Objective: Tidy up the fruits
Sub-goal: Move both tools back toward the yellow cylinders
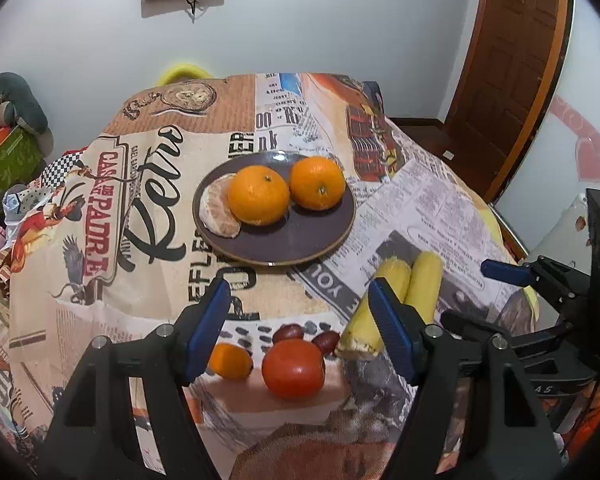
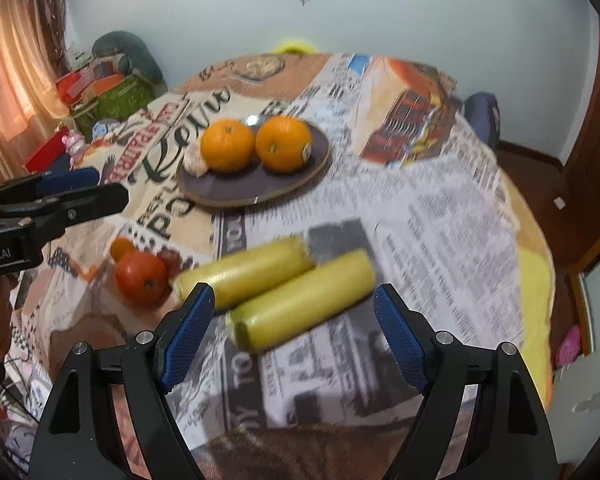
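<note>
Both grippers are hovering over the cloth-covered worktop (image 1: 148, 280) with jaws spread and gripping nothing: the left gripper (image 1: 300, 332) above the tomato (image 1: 293, 368), the right gripper (image 2: 290, 332) facing the two bananas (image 2: 300, 296). Two oranges (image 1: 259, 195) and a peeled one (image 1: 218, 212) are sitting on the dark plate (image 1: 300, 240)

left gripper (image 1: 300, 320) | black frame, blue ribbed pads | silver screws (white lettering)
</note>
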`<action>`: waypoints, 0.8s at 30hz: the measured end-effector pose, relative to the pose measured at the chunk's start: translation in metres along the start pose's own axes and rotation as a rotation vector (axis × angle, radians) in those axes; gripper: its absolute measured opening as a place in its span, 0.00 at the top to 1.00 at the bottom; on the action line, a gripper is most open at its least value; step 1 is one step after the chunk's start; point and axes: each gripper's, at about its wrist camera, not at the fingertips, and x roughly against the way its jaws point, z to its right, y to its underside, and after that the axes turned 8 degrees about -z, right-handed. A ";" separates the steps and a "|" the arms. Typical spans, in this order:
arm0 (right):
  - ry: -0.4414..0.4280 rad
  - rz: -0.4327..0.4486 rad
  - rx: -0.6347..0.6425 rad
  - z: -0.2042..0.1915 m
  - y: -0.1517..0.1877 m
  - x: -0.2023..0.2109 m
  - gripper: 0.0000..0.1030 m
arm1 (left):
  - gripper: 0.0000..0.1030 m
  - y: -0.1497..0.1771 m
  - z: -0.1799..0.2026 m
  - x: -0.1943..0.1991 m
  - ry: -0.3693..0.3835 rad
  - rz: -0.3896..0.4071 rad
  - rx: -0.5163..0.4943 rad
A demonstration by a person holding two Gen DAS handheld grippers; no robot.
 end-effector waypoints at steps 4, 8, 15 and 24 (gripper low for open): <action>-0.003 -0.042 0.020 -0.007 0.008 -0.013 0.23 | 0.31 0.008 0.007 -0.007 0.016 -0.028 -0.019; -0.008 -0.075 0.030 -0.009 0.013 -0.029 0.23 | 0.31 0.012 0.011 -0.020 0.018 -0.061 -0.025; -0.002 -0.089 0.017 0.005 0.023 -0.038 0.25 | 0.31 0.013 0.020 -0.041 0.031 -0.117 -0.024; 0.077 -0.086 -0.008 0.041 0.034 -0.029 0.26 | 0.31 0.006 0.050 -0.073 0.061 -0.174 -0.081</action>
